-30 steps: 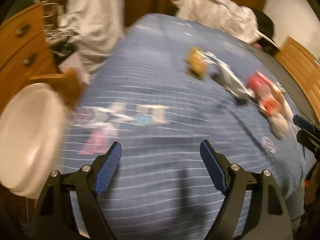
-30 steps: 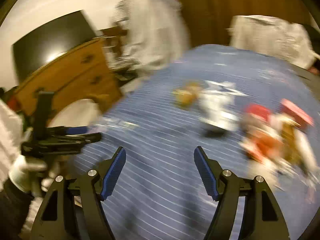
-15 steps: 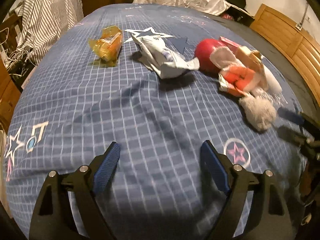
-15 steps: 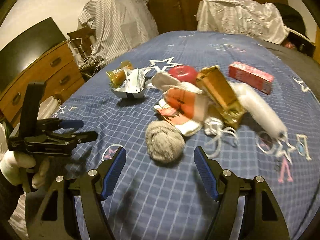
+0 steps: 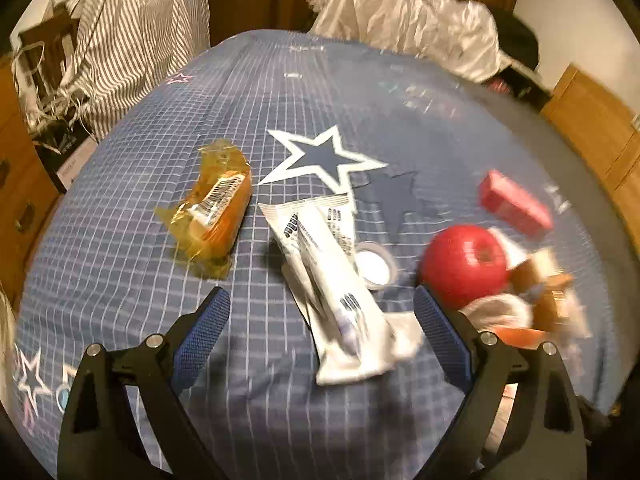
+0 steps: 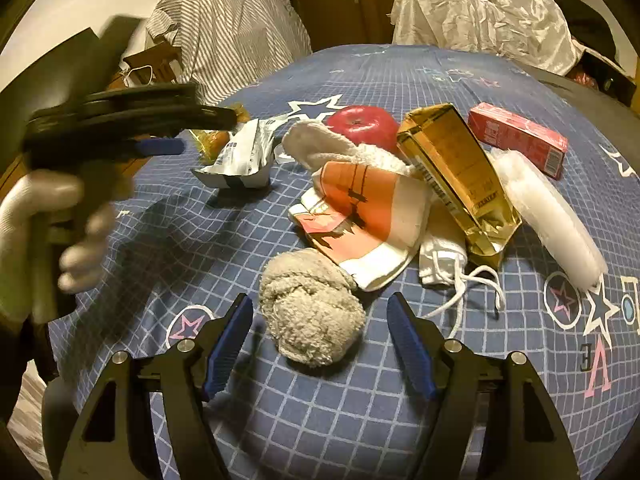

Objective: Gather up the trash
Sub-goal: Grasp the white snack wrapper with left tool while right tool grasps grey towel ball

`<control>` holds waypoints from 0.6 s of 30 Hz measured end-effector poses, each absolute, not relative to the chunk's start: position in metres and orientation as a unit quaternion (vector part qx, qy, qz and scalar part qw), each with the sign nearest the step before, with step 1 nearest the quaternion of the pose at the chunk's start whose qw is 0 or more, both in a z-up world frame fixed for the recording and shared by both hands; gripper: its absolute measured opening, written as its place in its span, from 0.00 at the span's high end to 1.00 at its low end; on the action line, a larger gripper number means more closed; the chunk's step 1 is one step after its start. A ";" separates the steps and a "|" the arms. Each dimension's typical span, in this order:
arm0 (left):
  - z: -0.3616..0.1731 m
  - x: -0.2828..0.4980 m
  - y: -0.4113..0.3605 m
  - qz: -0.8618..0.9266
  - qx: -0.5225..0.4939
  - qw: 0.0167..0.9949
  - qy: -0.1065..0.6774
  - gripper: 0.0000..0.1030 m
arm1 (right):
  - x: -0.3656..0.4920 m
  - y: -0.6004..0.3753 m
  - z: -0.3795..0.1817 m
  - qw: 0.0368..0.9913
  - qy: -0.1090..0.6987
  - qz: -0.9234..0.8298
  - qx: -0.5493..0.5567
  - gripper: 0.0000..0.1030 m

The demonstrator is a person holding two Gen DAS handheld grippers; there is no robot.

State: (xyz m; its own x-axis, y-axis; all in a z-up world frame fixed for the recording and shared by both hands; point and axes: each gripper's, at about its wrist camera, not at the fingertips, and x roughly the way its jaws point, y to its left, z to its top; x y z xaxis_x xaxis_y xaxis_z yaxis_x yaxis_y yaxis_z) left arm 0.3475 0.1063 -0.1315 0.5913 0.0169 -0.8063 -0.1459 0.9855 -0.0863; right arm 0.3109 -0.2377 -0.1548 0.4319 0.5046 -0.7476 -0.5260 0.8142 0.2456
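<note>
My left gripper [image 5: 320, 320] hovers over the blue checked bedcover [image 5: 120, 280], its jaws opening. A white wrapper [image 5: 332, 276] lies between the fingers, and the pads do not touch it. An orange wrapper [image 5: 216, 212] lies to its left, a red apple [image 5: 464, 264] and a pink box [image 5: 514, 204] to its right. My right gripper [image 6: 320, 336] is open, with a grey fuzzy ball [image 6: 312, 312] just ahead between the fingertips, untouched. Behind the ball lie an orange-and-white cloth [image 6: 368, 208], a gold carton [image 6: 456, 172] and a face mask [image 6: 444, 264].
A white plastic sleeve [image 6: 548, 220] lies right of the carton. A gloved hand [image 6: 40, 208] holds the left gripper at the bed's left side. Striped cloth [image 5: 132, 32] hangs over a chair at the back left, and a crumpled white sheet [image 5: 408, 28] lies at the far end.
The left wrist view swung from the bed's left edge onto the wrappers, and its jaws spread wider. My right gripper dropped lower and closer to the grey ball.
</note>
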 end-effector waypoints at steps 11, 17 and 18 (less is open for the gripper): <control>-0.161 0.356 0.110 0.030 -0.067 0.880 0.468 0.52 | 0.310 -0.232 -0.156 0.850 0.436 0.295 -0.021 0.56; -0.153 0.331 0.105 0.019 -0.042 0.887 0.460 0.68 | 0.301 -0.236 -0.154 0.859 0.422 0.290 -0.022 0.66; -0.151 0.322 0.108 0.018 -0.044 0.888 0.458 0.68 | 0.298 -0.237 -0.153 0.862 0.418 0.287 -0.021 0.66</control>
